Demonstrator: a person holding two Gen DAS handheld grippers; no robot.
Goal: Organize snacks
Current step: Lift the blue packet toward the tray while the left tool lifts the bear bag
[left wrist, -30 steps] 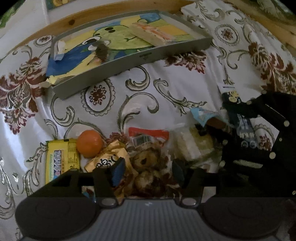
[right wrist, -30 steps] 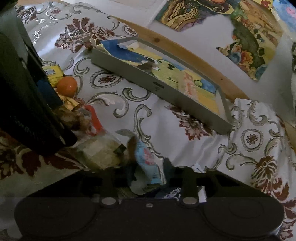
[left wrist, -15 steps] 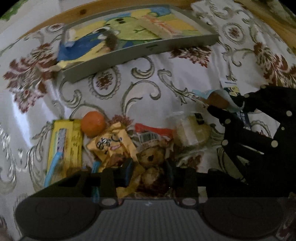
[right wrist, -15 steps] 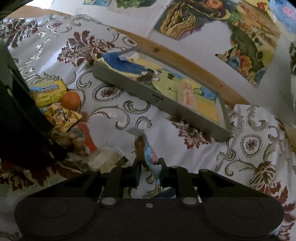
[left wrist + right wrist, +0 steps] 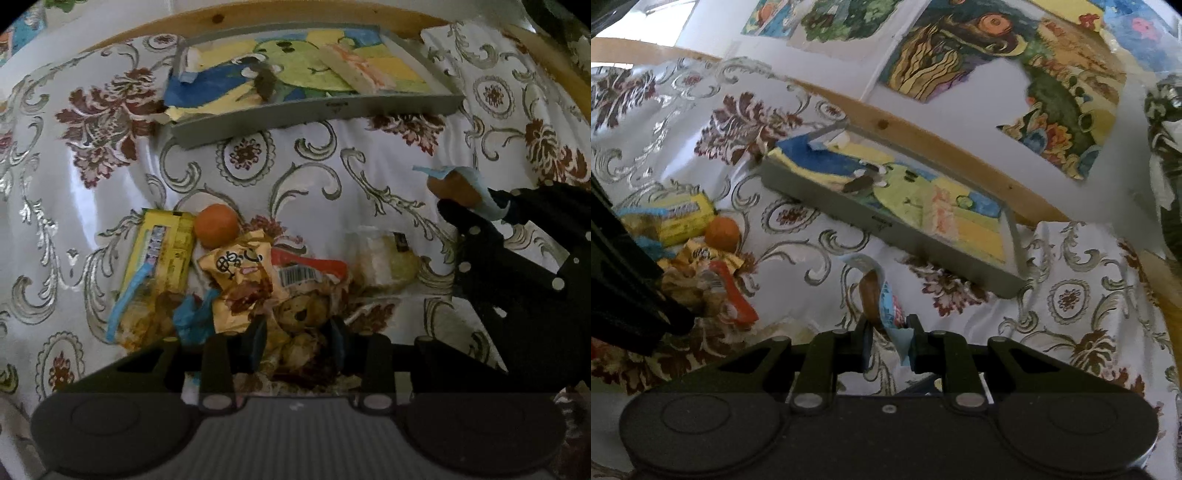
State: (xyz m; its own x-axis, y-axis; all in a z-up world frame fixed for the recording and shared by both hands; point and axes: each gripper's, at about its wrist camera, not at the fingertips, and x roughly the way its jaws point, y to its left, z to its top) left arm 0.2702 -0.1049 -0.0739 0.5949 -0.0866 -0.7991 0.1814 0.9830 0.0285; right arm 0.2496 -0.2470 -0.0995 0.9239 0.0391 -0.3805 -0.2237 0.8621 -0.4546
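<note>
Your left gripper (image 5: 295,338) sits low over the table with its two fingers pointing forward and a moderate gap between them; the blue pads (image 5: 256,338) press against the sides of a clear cookie bag (image 5: 301,314), which fills the gap. Your right gripper (image 5: 888,341) is raised higher, tilted forward, fingers drawn close together and clamped on a light blue snack packet (image 5: 882,299) that stands up between them. In the left wrist view, your right gripper's dark body reaches in from the right edge, well apart from your left gripper's fingers.
</note>
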